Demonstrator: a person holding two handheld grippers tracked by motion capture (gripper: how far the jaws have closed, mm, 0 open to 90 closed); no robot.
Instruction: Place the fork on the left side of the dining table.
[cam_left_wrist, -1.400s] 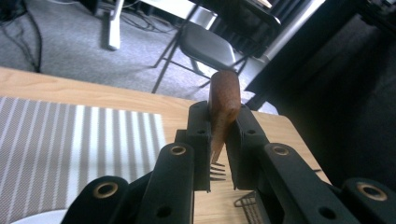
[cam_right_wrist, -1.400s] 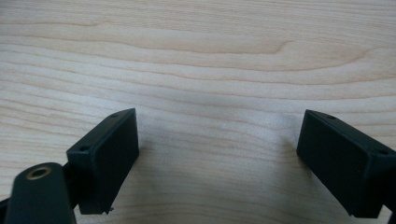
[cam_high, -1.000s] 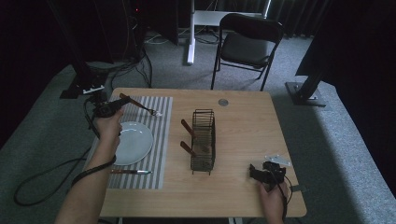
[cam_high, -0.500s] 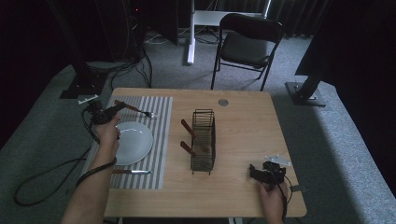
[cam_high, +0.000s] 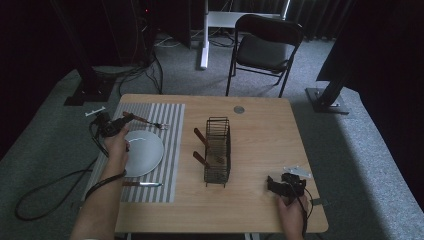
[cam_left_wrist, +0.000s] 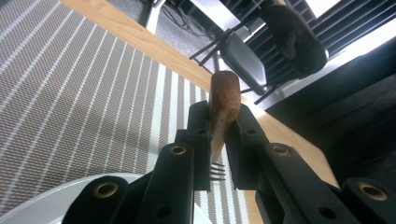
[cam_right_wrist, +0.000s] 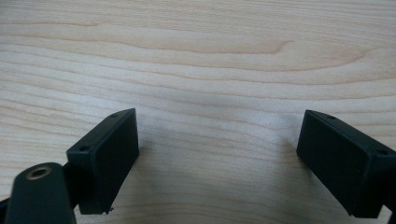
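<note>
Fork (cam_high: 145, 121) in left claw (cam_high: 126, 118), lying level, tines pointing right

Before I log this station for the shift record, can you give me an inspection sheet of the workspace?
Surface: light wooden table, grey striped placemat at its left.
Job's things: wooden-handled fork clamped in the left gripper, held over the placemat beside the round white plate.
Clutter: black wire rack holding brown-handled utensils; a knife below the plate.
Grippers: right gripper open, resting on bare wood.
Cables: black cable trailing over the floor at left.
Surroundings: black folding chair, grey carpet.
</note>
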